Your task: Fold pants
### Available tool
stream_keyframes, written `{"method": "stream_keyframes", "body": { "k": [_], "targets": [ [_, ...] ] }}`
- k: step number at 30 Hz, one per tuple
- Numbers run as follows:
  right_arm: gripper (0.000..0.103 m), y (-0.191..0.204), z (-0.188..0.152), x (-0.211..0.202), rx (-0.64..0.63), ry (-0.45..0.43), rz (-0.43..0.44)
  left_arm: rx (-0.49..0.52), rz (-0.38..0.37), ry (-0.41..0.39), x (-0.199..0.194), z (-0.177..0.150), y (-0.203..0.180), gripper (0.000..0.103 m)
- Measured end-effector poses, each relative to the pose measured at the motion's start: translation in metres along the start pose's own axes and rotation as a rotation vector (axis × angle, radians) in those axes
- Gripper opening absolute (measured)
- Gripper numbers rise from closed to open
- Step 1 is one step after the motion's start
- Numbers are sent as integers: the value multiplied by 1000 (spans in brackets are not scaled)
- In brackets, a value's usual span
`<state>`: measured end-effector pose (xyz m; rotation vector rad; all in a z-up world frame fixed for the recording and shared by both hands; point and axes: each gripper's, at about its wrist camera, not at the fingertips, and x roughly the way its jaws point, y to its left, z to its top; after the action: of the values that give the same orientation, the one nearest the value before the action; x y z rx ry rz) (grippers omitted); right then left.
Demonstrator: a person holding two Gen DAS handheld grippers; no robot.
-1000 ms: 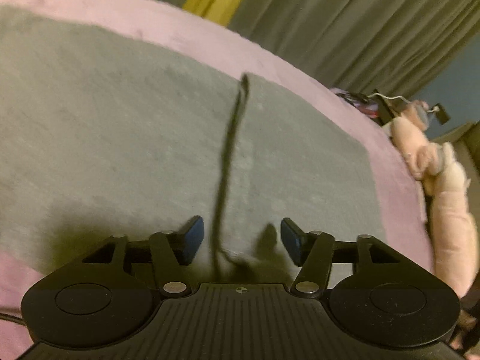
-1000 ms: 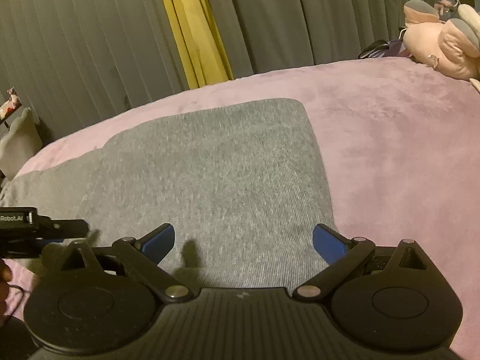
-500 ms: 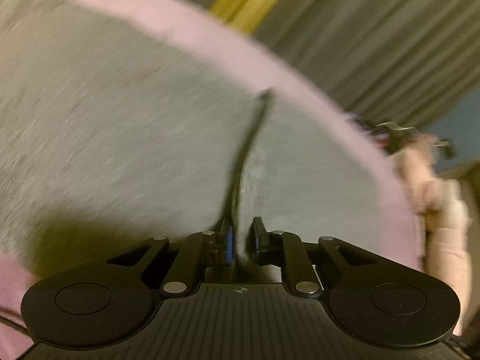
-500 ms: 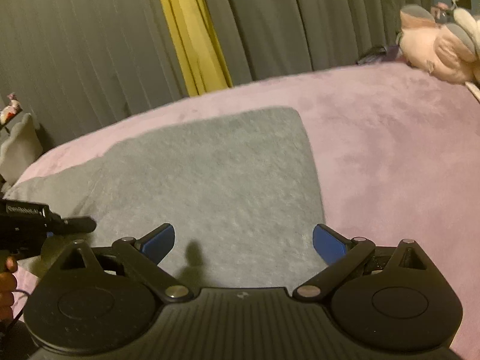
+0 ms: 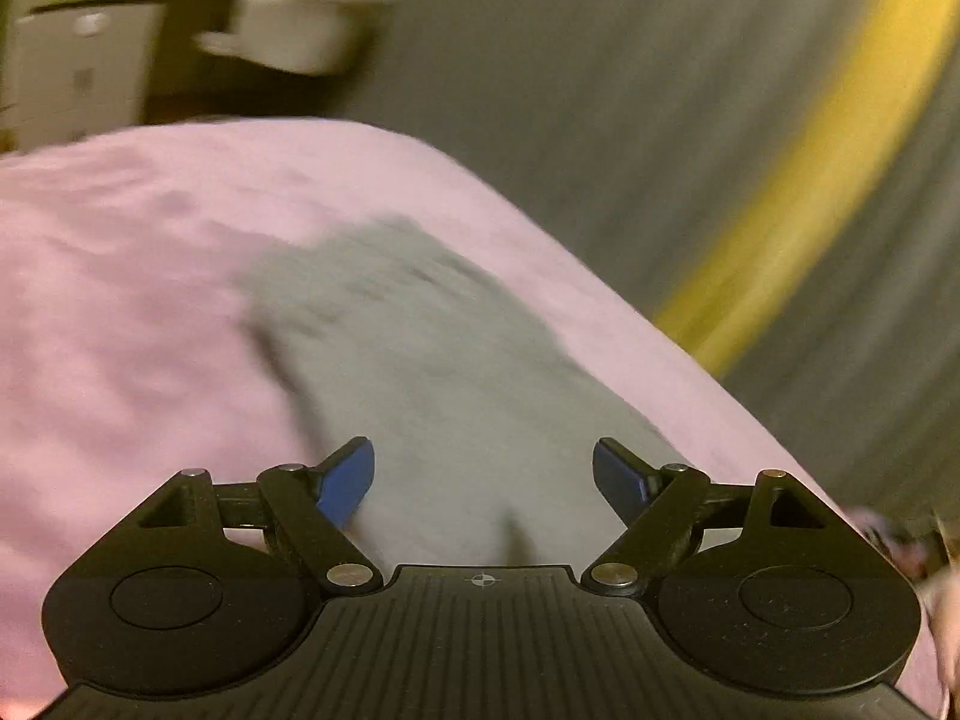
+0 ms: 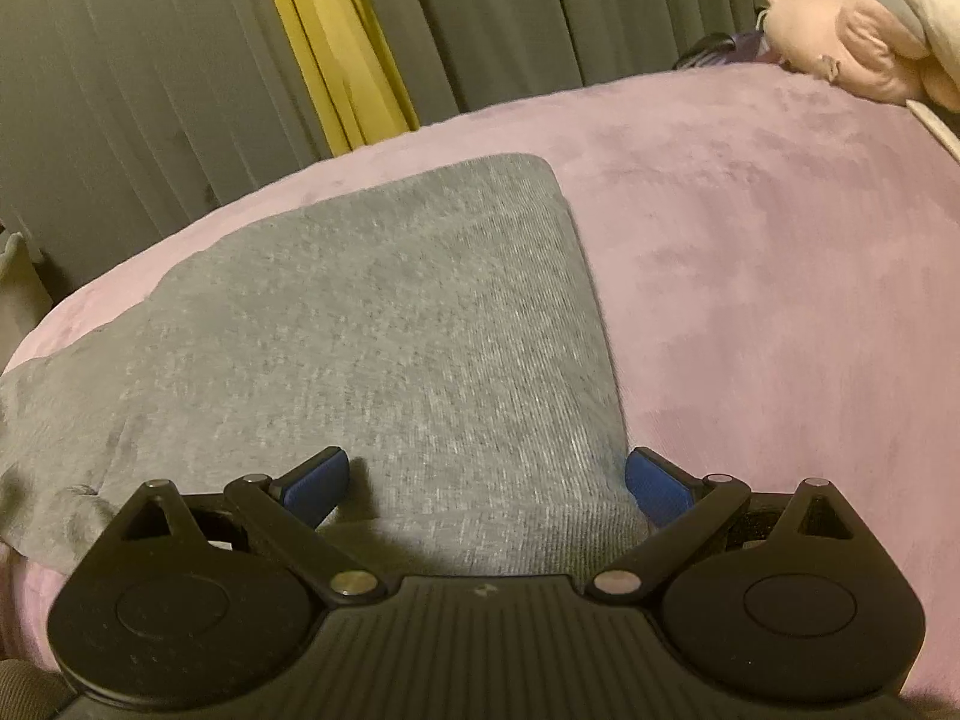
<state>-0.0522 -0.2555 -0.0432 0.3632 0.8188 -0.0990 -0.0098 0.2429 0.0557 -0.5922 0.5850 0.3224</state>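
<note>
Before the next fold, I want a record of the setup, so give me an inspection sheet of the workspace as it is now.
Surface: pink blanket, soft, covering the bed.
Job's things: grey pants lying flat, folded.
Clutter: pink plush toy at the far right edge.
Grippers: left tongs opening, nothing between them; right tongs open above the pants.
Cables: nothing seen.
Surroundings: grey curtains with a yellow strip; blurred white furniture.
</note>
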Motion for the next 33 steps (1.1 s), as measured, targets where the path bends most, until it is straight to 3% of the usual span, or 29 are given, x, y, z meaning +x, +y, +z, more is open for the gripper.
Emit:
{"method": "stream_keyframes", "body": {
  "k": [6, 14, 15, 18, 19, 22, 24, 29, 33],
  "targets": [
    [99, 0, 0, 5, 4, 11, -2, -240, 8, 114, 42, 11, 67, 72],
    [99, 4, -2, 8, -14, 10, -24, -411, -154, 131, 86, 15, 102, 65],
    [99, 5, -2, 9, -15, 9, -29, -440, -169, 124, 91, 16, 106, 60],
    [99, 8, -2, 10, -20, 7, -41, -508, -186, 122, 95, 18, 112, 28],
    [99, 8, -2, 10, -21, 7, -42, -458, -182, 100, 90, 19, 107, 22],
    [99, 7, -1, 8, -16, 8, -39, -206, -118, 32, 70, 21, 68, 18],
    [99, 6, -1, 9, -16, 8, -38, -60, -113, -21, 50, 25, 39, 18],
    [99, 4, 1, 3, -2, -4, -24, 223, -206, -145, -9, 21, -49, 17],
    [99, -3, 4, -13, 35, -58, 24, 520, -343, -170, -51, -22, -138, 17]
  ]
}}
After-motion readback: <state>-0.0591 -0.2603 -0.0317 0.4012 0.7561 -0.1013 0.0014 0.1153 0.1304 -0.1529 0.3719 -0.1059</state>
